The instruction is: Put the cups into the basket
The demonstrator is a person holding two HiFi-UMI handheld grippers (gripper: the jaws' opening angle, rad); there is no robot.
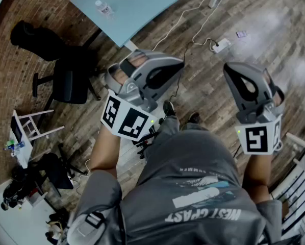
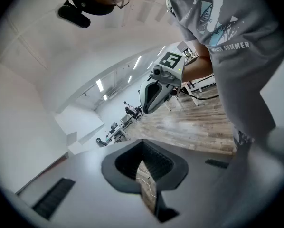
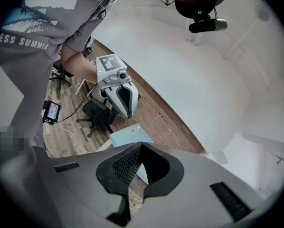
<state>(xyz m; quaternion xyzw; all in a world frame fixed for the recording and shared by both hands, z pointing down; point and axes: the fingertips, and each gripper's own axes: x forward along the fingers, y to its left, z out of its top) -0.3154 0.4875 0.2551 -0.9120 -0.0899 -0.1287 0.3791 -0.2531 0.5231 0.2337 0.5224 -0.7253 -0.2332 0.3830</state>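
No cup and no basket shows in any view. I stand on a wooden floor and hold both grippers in front of my chest, turned towards each other. My left gripper (image 1: 165, 73) is shut with nothing in it; in its own view the ribbed pads (image 2: 154, 158) meet at the tip and only floor shows through the slit. My right gripper (image 1: 235, 74) is also shut and empty, its pads (image 3: 123, 165) closed. Each gripper view shows the other gripper: the right gripper (image 2: 154, 96) in one, the left gripper (image 3: 123, 101) in the other.
A light blue table (image 1: 137, 6) with a water bottle (image 1: 103, 7) stands ahead of me. A black office chair (image 1: 68, 80) is at the left, a white stool (image 1: 27, 129) further left. A power strip (image 1: 220, 46) with cables lies on the floor. White railings (image 1: 300, 180) are at the right.
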